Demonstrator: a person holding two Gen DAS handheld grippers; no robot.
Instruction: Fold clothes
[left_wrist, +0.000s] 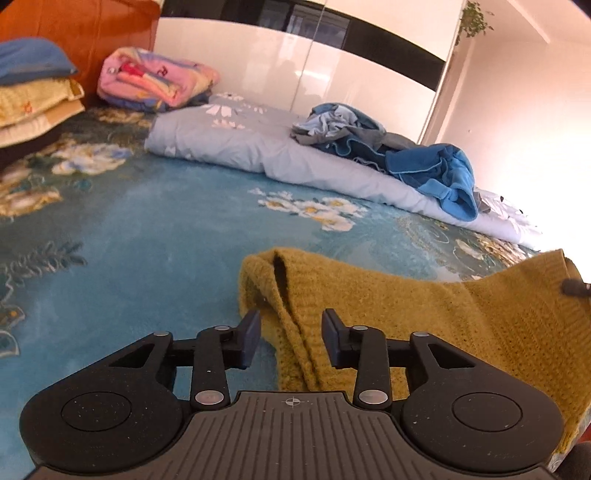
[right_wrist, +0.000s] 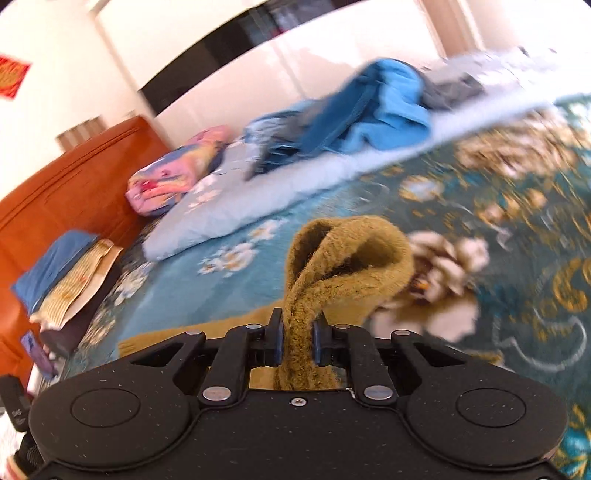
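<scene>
Bedroom, blue floral bedspread (left_wrist: 147, 229) as work surface; orange headboard (right_wrist: 74, 177) behind. Mustard knit sweater (left_wrist: 424, 314) is laid partly on the spread, near edge, a sleeve/cuff end lifted.

Right gripper (right_wrist: 297, 341): jaws nearly closed, a bunched knit strip is pinched between them, cuff looped up beyond tips. Left gripper (left_wrist: 291, 338): jaws wide apart, a ridge of sweater is straddled but nothing is clamped.

Risks (judged): thick loose knit may be slipped from the narrow pinch if pulled hard; fabric may be stretched/skewed since one side only is held; right view is blurred, so placement accuracy is doubtful.

Containers: none seen. Unfolded blue clothes pile (left_wrist: 406, 162) is heaped on pale quilt (left_wrist: 240, 144); folded pink blanket (left_wrist: 155, 81) near headboard
</scene>
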